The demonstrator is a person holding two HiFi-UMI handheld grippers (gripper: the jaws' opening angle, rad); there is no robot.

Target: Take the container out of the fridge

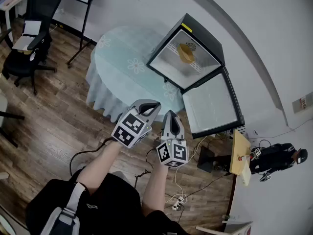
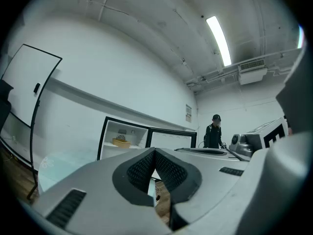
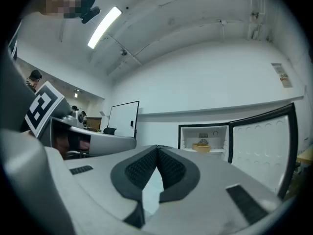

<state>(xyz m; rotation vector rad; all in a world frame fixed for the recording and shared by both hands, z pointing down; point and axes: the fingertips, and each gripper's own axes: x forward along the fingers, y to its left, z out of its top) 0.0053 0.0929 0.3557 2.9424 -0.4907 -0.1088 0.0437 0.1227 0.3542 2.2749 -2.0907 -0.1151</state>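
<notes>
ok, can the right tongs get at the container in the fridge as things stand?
Probably yes: the fridge door stands wide open and the container sits alone on its shelf, nothing before it. But the right tongs are shut and well short of the fridge; they'd need to advance and open.

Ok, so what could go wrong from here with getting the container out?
The left gripper and the right gripper are both shut and well short of the fridge. A reach without opening would likely just push the container deeper on its shelf. The open door stands to the right of the shelf, so the right gripper might clip it. Cables lie on the floor by the person's feet, a possible snag when stepping in.
</notes>
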